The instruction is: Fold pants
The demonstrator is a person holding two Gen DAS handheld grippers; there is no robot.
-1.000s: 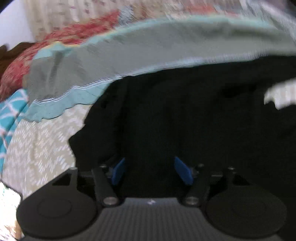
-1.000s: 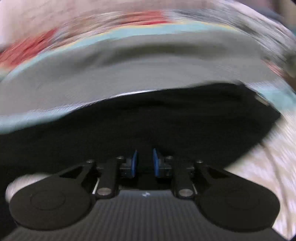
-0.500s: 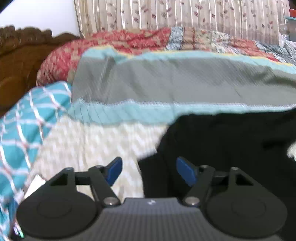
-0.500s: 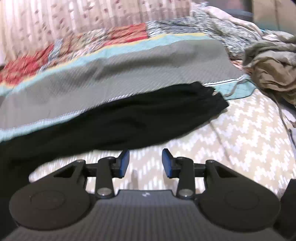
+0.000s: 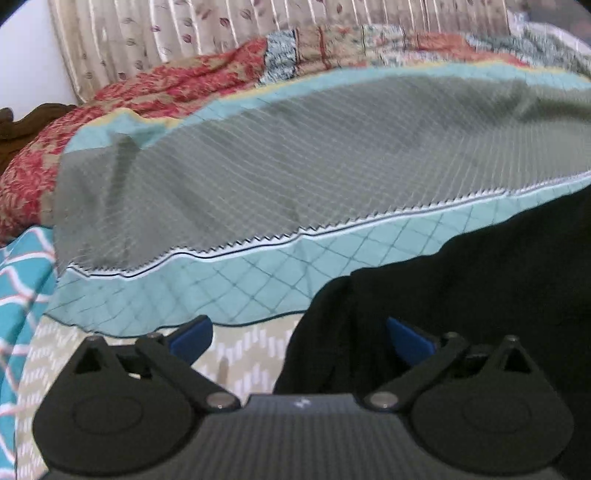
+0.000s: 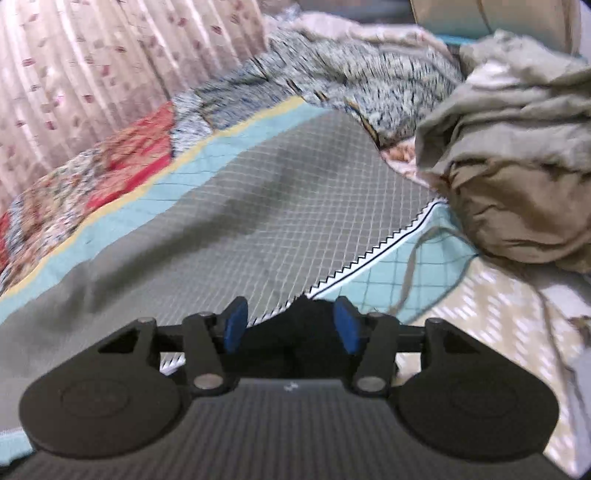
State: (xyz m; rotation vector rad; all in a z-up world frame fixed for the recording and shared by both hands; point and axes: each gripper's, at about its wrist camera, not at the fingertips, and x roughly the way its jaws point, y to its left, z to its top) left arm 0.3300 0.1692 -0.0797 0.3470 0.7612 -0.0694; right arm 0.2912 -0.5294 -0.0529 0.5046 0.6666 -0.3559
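Both the left gripper [image 5: 299, 338] and right gripper [image 6: 291, 325] look alike: matte black ribbed bodies, two round discs, silver pivot screws, angled black links, blue pads on the jaws.

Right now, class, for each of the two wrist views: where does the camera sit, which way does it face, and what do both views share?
Left wrist: on the left gripper, facing along its open fingers over the edge of the pants toward the curtain.
Right wrist: on the right gripper, open around a pants end, facing the beige clothes.
Shared: the black pants, grey-teal quilt, curtain.
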